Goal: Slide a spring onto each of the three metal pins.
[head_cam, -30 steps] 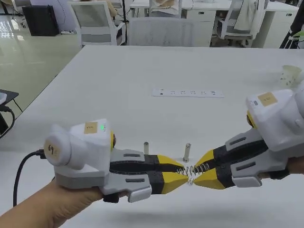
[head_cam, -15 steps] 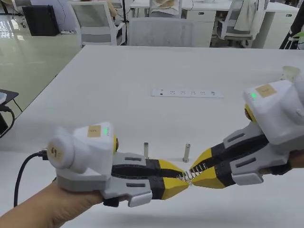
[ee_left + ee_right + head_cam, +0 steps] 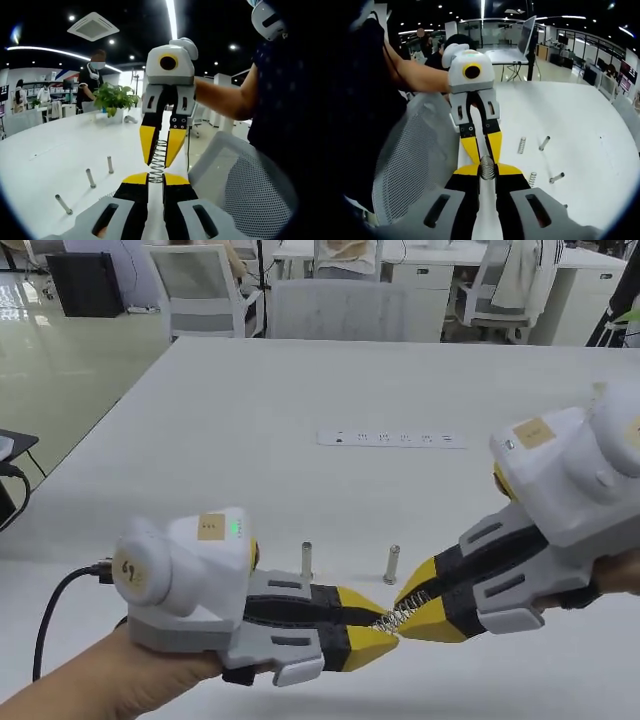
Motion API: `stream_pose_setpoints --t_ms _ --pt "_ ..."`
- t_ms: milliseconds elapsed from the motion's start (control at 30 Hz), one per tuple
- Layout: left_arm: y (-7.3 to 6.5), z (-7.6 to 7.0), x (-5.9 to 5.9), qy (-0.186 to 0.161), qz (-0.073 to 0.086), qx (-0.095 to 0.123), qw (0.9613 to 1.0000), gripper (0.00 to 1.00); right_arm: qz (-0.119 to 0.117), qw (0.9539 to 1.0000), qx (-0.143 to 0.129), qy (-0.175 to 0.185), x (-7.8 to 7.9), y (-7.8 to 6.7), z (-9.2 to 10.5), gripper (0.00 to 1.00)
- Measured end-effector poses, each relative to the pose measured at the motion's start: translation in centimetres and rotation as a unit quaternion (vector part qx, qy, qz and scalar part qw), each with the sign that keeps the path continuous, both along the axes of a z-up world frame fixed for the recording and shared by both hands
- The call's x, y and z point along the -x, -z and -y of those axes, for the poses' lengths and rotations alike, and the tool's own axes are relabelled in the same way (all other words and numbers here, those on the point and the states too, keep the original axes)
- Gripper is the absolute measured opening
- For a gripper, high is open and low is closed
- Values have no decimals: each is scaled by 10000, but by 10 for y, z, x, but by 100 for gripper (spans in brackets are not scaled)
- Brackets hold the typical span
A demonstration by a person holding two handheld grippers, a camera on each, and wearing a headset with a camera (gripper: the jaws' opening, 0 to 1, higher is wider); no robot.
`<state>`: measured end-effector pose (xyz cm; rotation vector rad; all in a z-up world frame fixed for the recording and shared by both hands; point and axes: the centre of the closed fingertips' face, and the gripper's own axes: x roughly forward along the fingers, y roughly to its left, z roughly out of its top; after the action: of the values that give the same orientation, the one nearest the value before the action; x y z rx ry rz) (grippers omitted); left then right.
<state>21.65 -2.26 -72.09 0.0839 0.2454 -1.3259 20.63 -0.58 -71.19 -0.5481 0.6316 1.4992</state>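
A small metal spring is held in the air between both grippers, low over the white table. My left gripper comes in from the lower left and is shut on one end of the spring. From the right, my right gripper slopes down and is shut on the other end, seen end-on as a coil. Two upright metal pins stand just behind the tips. The left gripper view has three pins in a row. Two loose springs lie near the pins.
A white power strip lies mid-table, and a paper cup stands at the far right. A black cable trails off the left gripper. Office chairs stand beyond the far edge, and a mesh chair back sits on my side.
The right gripper's body has risen and tilted, so it now slopes down to the spring. The left gripper has shifted slightly right and lower. The spring stays held between them.
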Motion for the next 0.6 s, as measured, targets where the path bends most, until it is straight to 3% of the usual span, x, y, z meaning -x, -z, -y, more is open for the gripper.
stream_pose_setpoints --t_ms 200,600 --pt "3 2 -1 -12 56 -65 10000 2 121 9997 189 -70 0 1 -2 8" --pt "1 3 -4 -106 -27 -5 9999 8 263 9986 433 -115 -5 3 -2 8"
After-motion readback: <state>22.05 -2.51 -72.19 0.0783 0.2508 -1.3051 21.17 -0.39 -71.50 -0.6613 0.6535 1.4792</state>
